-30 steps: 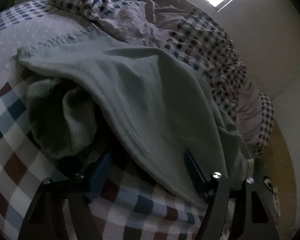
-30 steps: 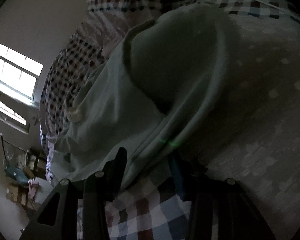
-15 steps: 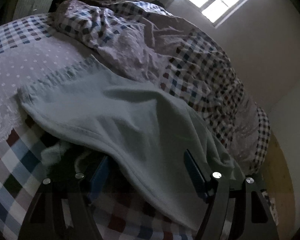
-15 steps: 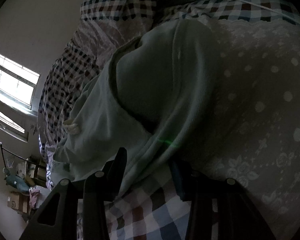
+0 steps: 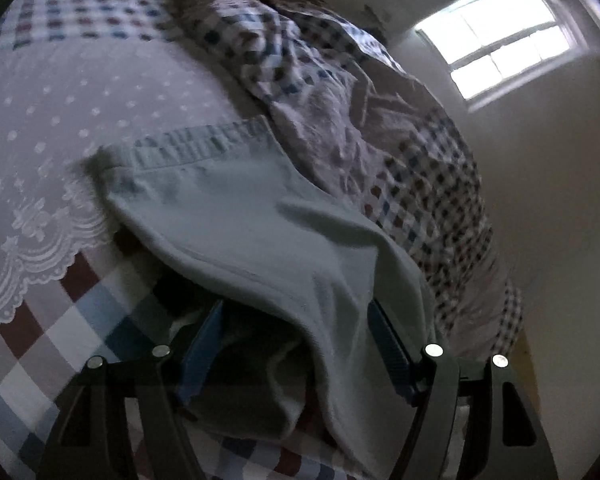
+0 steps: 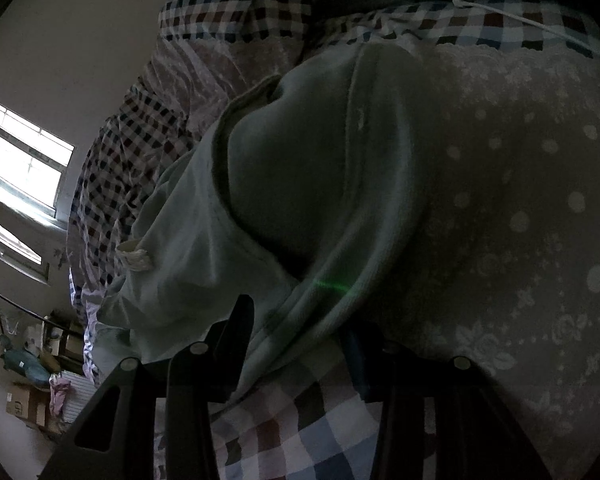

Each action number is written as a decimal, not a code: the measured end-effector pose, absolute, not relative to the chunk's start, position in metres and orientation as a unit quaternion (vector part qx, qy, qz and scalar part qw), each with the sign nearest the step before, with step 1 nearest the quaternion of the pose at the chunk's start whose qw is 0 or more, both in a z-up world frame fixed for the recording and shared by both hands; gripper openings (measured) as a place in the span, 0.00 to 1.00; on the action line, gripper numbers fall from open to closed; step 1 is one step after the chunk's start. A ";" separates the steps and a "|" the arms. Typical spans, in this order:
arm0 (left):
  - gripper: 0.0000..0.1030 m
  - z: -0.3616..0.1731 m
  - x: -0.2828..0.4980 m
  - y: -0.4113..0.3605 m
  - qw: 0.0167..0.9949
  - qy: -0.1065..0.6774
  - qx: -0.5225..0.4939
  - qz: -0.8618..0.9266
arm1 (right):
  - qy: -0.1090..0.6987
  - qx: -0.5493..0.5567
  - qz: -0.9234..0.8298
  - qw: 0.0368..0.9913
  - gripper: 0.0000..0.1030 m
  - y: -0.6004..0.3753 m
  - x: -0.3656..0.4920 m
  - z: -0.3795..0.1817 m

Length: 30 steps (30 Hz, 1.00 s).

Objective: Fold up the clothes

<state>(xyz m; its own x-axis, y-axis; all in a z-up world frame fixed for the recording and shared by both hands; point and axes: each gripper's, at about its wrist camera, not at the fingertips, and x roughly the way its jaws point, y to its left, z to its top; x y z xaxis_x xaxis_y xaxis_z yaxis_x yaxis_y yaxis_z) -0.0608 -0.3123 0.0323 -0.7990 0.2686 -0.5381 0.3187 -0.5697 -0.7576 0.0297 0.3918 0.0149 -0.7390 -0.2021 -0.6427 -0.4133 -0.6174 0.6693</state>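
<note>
A pale green garment (image 5: 240, 208) lies across the bed, its ribbed hem (image 5: 204, 140) at the far end. Its near fold rises off the sheet into my left gripper (image 5: 296, 308), whose blue pads (image 5: 388, 344) stand wide with the bunched cloth between them; I read it as gripped. In the right wrist view the same garment (image 6: 300, 168) shows a white cord end (image 6: 136, 256) at the left. One edge runs between the fingers of my right gripper (image 6: 300, 316), which seems shut on that edge. That view is dark.
The bed has a dotted lace cover (image 5: 60, 100) over a checked sheet (image 5: 60, 320). A rumpled checked quilt (image 5: 340, 100) is heaped along the wall side under a window (image 5: 500, 40). A white cable (image 6: 520, 20) crosses the bed's far end. Boxes and clutter (image 6: 28, 380) stand on the floor.
My left gripper has drawn back and rolled with the fold still between its pads, so the garment stretches out flatter over the bed. The right gripper has kept still.
</note>
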 end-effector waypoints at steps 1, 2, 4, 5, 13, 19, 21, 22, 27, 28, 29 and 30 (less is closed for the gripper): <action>0.74 0.030 -0.059 -0.316 0.015 0.470 0.315 -0.824 | 0.434 -0.355 0.825 0.063 0.44 0.392 0.029 0.015; 0.74 0.029 -0.058 -0.318 0.016 0.474 0.312 -0.823 | 0.436 -0.355 0.825 0.063 0.44 0.392 0.029 0.015; 0.74 0.028 -0.056 -0.324 0.034 0.475 0.311 -0.822 | 0.439 -0.354 0.823 0.062 0.44 0.393 0.028 0.015; 0.74 0.026 -0.054 -0.328 0.041 0.480 0.308 -0.820 | 0.441 -0.354 0.823 0.061 0.44 0.393 0.028 0.014; 0.74 0.002 -0.053 -0.345 0.044 0.506 0.327 -0.797 | 0.446 -0.353 0.820 0.061 0.44 0.392 0.024 0.015; 0.74 -0.001 -0.062 -0.346 0.041 0.493 0.330 -0.804 | 0.449 -0.351 0.819 0.059 0.44 0.392 0.022 0.014; 0.74 -0.002 -0.065 -0.349 0.044 0.490 0.329 -0.806 | 0.448 -0.352 0.820 0.059 0.44 0.392 0.020 0.015; 0.74 -0.003 -0.067 -0.350 0.046 0.488 0.329 -0.807 | 0.447 -0.352 0.820 0.059 0.44 0.393 0.020 0.015; 0.71 -0.005 -0.076 -0.355 0.049 0.476 0.329 -0.814 | 0.449 -0.349 0.820 0.060 0.44 0.396 0.023 0.016; 0.71 -0.006 -0.078 -0.356 0.048 0.474 0.329 -0.815 | 0.453 -0.344 0.820 0.062 0.44 0.400 0.024 0.017; 0.71 -0.006 -0.080 -0.357 0.046 0.470 0.331 -0.817 | 0.457 -0.338 0.820 0.066 0.44 0.404 0.025 0.019; 0.71 -0.006 -0.084 -0.357 0.042 0.462 0.334 -0.820 | 0.460 -0.334 0.819 0.069 0.44 0.408 0.026 0.019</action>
<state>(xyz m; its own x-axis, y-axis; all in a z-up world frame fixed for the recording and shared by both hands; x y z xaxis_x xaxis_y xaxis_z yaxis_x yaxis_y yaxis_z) -0.0837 -0.3573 -0.0056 -0.7730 0.2404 -0.5871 0.3779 -0.5689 -0.7305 0.0261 0.4082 0.0194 -0.7668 -0.1941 -0.6118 -0.4217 -0.5663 0.7082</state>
